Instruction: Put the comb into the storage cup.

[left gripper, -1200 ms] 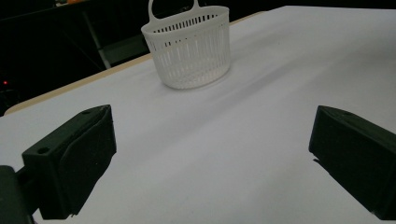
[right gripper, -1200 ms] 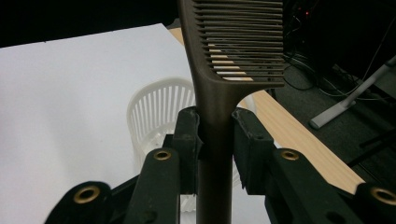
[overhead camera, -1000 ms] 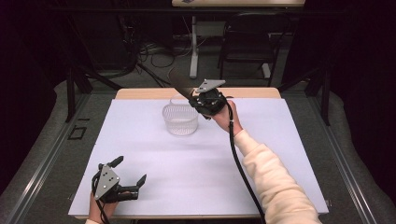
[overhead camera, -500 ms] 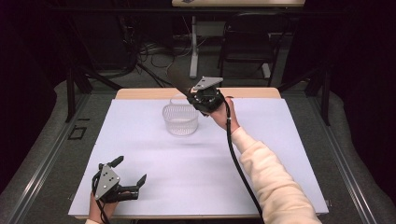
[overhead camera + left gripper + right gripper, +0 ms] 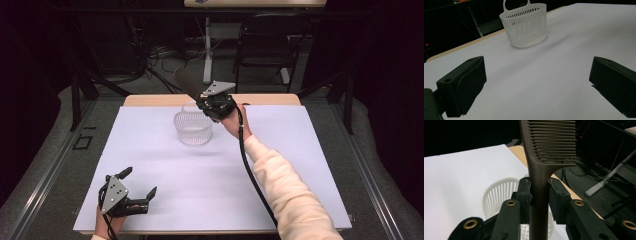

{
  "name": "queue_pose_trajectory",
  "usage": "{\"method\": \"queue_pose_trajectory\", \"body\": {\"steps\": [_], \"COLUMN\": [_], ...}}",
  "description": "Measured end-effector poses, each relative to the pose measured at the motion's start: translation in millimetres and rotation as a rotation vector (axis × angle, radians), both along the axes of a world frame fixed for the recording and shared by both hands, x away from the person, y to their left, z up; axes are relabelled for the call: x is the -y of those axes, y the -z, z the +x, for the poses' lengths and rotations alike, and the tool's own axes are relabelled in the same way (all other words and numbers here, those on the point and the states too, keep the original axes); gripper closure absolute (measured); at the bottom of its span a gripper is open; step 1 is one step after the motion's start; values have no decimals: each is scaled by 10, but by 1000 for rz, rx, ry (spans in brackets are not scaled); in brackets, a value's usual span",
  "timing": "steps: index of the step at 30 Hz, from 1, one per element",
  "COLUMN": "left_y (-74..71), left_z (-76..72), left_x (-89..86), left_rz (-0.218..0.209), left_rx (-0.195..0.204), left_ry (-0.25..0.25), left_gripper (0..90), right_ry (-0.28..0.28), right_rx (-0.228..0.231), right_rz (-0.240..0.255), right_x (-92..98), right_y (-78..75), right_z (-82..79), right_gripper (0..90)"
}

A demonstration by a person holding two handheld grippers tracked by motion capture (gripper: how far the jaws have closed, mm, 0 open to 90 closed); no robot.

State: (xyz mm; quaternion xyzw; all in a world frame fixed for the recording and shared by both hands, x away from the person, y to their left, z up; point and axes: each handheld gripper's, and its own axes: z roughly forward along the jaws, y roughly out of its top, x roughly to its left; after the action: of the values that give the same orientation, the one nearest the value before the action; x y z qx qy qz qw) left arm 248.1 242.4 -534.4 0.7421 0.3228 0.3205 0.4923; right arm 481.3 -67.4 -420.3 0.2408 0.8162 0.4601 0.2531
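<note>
A person sat at a table covered by a white sheet (image 5: 300,150), a two-jaw gripper in each hand. The right gripper (image 5: 539,192) was raised at the far edge of the table, just above a small white basket (image 5: 193,129). Its jaws were closed tight on the handle of a dark brown comb (image 5: 544,157), gripping it below the teeth, with the toothed end pointing up and away towards the far side. The left gripper (image 5: 134,186) rested at the near left corner, well apart from the basket, its jaws spread wide and holding nothing.

The likely risk was in lowering the comb: the basket looked light, so a comb tip catching its rim could tip it or push it across the smooth sheet (the idle gripper was too far off to steady it). The narrow, smooth handle could also pivot or slip between the jaws.

The basket was round, of thin slatted plastic, with a loop handle on its far rim. The comb was rigid plastic, with fine, closely spaced teeth and a long tapering handle.
</note>
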Motion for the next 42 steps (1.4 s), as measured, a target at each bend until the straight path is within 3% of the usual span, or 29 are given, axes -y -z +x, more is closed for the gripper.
{"method": "queue_pose_trajectory", "body": {"steps": [16, 42], "left_y": [-6, -4], "left_z": [-4, 0], "left_x": [-6, -8], "left_rz": [0, -4], "left_rx": [7, 6], "left_ry": [0, -4], "left_gripper": [12, 15], "right_ry": [-2, -41], "right_rx": [28, 46], "right_rz": [31, 4], "right_x": [-55, -190], "right_y": [28, 52], "right_z": [29, 77], "right_gripper": [724, 724]}}
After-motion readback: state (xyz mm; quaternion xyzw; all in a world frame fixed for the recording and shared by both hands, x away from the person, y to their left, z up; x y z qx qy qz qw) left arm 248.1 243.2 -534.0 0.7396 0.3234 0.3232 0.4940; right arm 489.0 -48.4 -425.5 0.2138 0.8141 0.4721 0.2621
